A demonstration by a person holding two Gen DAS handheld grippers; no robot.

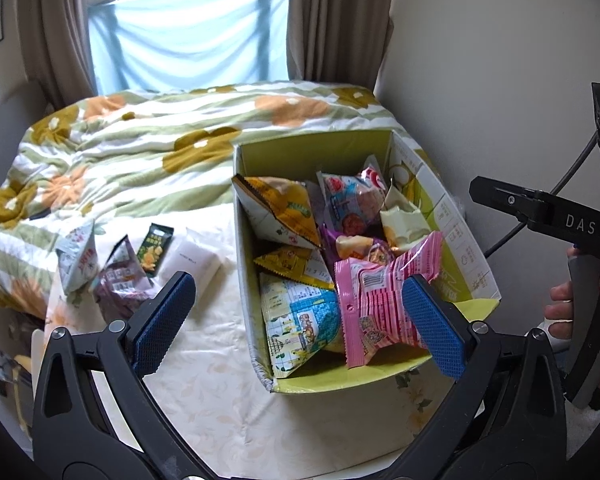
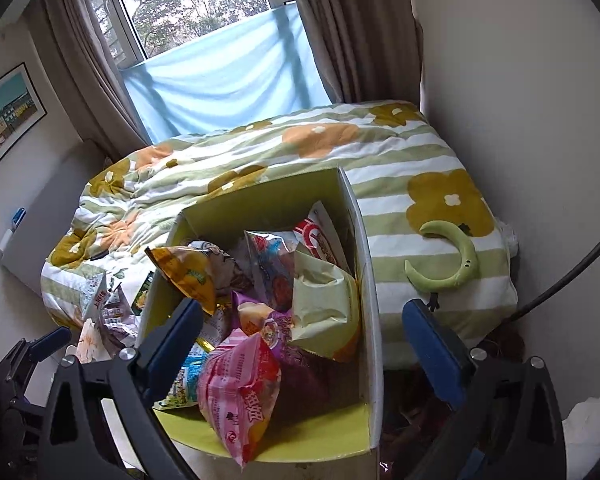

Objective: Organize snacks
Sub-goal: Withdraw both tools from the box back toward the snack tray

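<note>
Right gripper [image 2: 300, 344]: jaws spread, empty, above box [image 2: 374, 320]; pink packet [image 2: 236, 384] inside. Left gripper [image 1: 296, 324]: spread, empty, nearer loose packets [image 1: 100, 268] lying to its left on bed [image 1: 140, 152]

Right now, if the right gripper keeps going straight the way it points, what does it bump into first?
Most likely the pink snack bag in the box, low between the open right gripper; depth is uncertain.

White letters "DAS" stand on the black arm of the right gripper [image 1: 556, 216], at three o'clock in the left wrist view. A barcode sits on the pink snack bag [image 1: 376, 304]; print on the other packets is too small to read.
</note>
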